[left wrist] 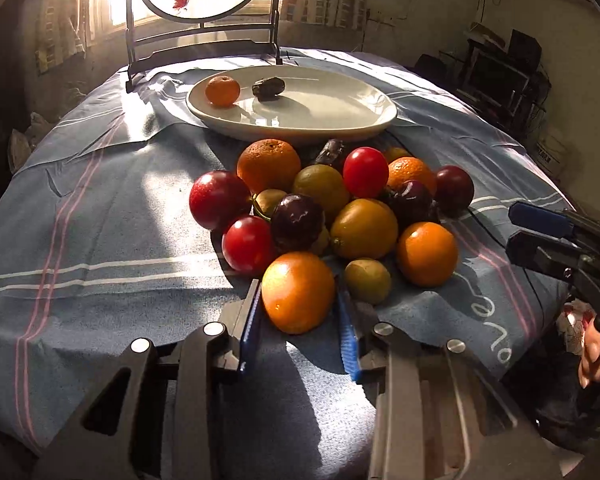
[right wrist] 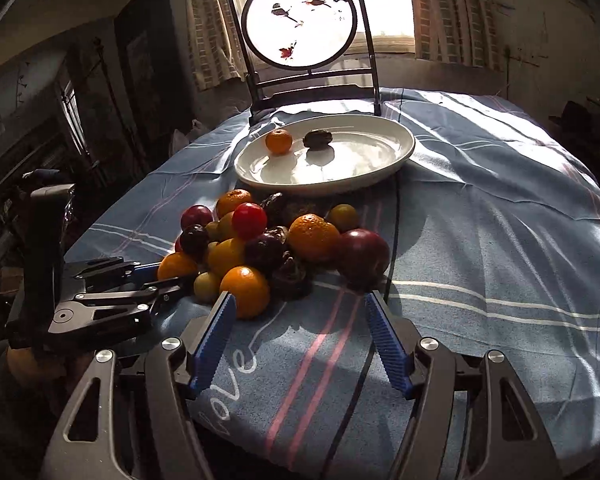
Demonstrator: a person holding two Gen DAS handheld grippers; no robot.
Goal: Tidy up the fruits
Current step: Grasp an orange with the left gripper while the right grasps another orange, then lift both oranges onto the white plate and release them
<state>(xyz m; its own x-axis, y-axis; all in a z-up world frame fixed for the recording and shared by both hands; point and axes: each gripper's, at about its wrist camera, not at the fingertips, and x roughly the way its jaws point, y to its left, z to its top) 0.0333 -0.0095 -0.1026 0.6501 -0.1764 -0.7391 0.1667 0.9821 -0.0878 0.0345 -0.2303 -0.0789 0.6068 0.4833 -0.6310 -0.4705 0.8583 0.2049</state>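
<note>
A pile of fruit (left wrist: 332, 208) lies on the blue cloth: oranges, red and dark plums, yellow-green fruits, several wrinkled dates. My left gripper (left wrist: 300, 300) has its blue pads on both sides of the nearest orange (left wrist: 298, 292), touching it. A white plate (left wrist: 340, 108) behind the pile holds a small orange (left wrist: 222, 90) and a dark date (left wrist: 268, 88). My right gripper (right wrist: 300, 308) is open and empty, just in front of the pile (right wrist: 268, 240), near a dark red plum (right wrist: 364, 254). The left gripper also shows in the right wrist view (right wrist: 172, 276), at an orange (right wrist: 177, 266).
A round screen on a dark stand (right wrist: 300, 20) stands at the table's far edge behind the plate (right wrist: 380, 168). The blue striped cloth (right wrist: 500, 220) covers the table. Dark furniture stands at both sides of the room.
</note>
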